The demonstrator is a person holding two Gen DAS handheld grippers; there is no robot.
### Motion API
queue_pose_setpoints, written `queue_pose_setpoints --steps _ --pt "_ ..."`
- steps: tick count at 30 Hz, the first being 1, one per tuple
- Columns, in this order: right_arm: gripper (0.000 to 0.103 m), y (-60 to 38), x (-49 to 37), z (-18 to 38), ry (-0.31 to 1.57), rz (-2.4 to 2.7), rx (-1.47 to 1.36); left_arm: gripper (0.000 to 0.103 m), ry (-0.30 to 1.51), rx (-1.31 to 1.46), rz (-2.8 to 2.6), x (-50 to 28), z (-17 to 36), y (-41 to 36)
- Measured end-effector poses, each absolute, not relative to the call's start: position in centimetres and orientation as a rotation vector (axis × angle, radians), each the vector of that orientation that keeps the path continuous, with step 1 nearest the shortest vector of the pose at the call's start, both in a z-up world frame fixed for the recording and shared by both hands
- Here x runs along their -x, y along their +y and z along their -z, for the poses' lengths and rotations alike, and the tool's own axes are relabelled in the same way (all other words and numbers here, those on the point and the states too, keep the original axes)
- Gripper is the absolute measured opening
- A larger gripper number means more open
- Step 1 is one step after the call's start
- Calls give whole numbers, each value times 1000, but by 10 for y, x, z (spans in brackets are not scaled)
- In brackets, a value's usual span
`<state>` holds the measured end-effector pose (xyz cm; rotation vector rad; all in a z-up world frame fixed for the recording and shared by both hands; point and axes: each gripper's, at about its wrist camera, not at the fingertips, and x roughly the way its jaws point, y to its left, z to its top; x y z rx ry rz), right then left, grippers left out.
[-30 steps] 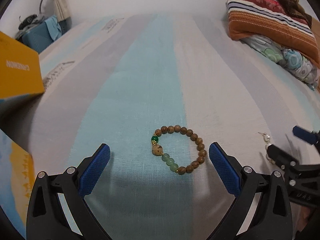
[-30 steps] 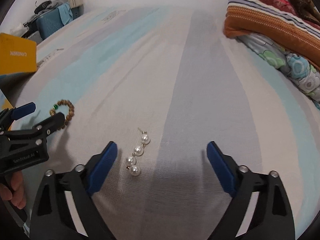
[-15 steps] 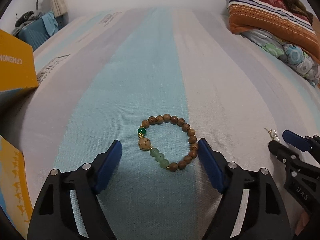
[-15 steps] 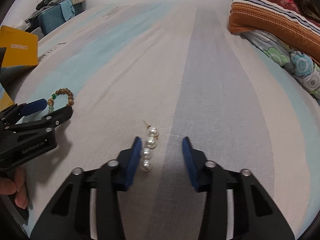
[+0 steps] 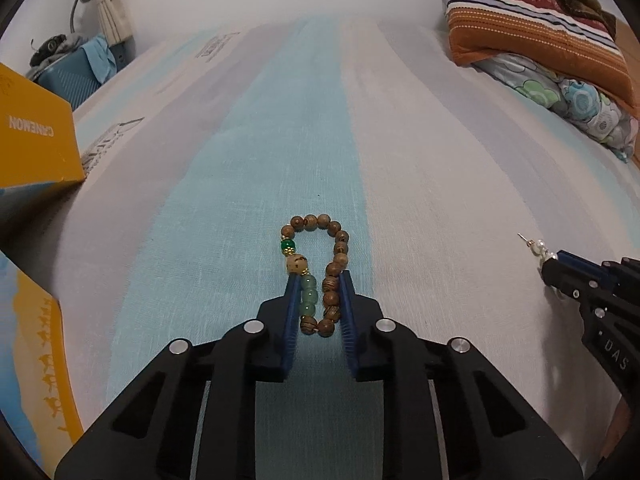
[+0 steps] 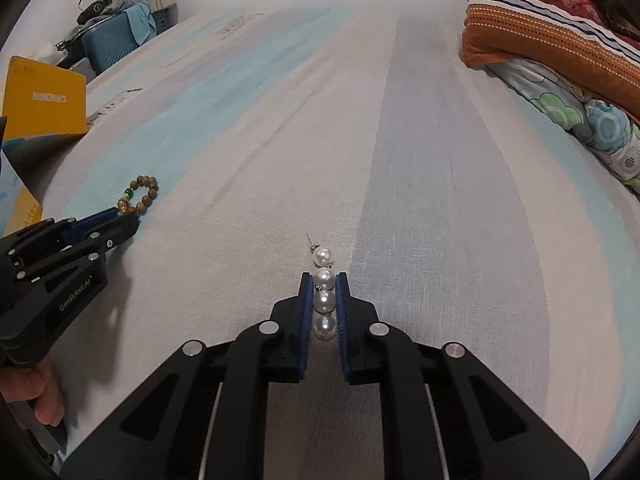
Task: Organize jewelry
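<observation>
Left gripper [image 5: 319, 280] is squeezed in on the bead bracelet [image 5: 316, 270], pinching its near half flat on the bed [image 5: 420, 152] so the loop sticks out past the fingertips. Right gripper [image 6: 324, 284] is clamped on the pearl earring [image 6: 324, 292], three pearls between its blue pads [image 6: 305, 304], the top pearl and post poking out ahead. A yellow box [image 5: 32, 136] sits off left of the left gripper.

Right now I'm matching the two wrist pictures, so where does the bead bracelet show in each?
Left wrist: bead bracelet at lower centre, squeezed between the left gripper fingers.
Right wrist: bead bracelet at far left, by the left gripper tip.
Shared landmark: yellow box.
</observation>
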<state>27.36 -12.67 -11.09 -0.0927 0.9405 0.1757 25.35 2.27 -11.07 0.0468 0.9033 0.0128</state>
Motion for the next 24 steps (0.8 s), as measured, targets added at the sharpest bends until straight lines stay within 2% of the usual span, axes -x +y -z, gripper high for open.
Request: queue_pose_setpoints --steps 24 --pt "11 -133 -258 80 895 -174 52 16 868 -28 -9 -230 83 19"
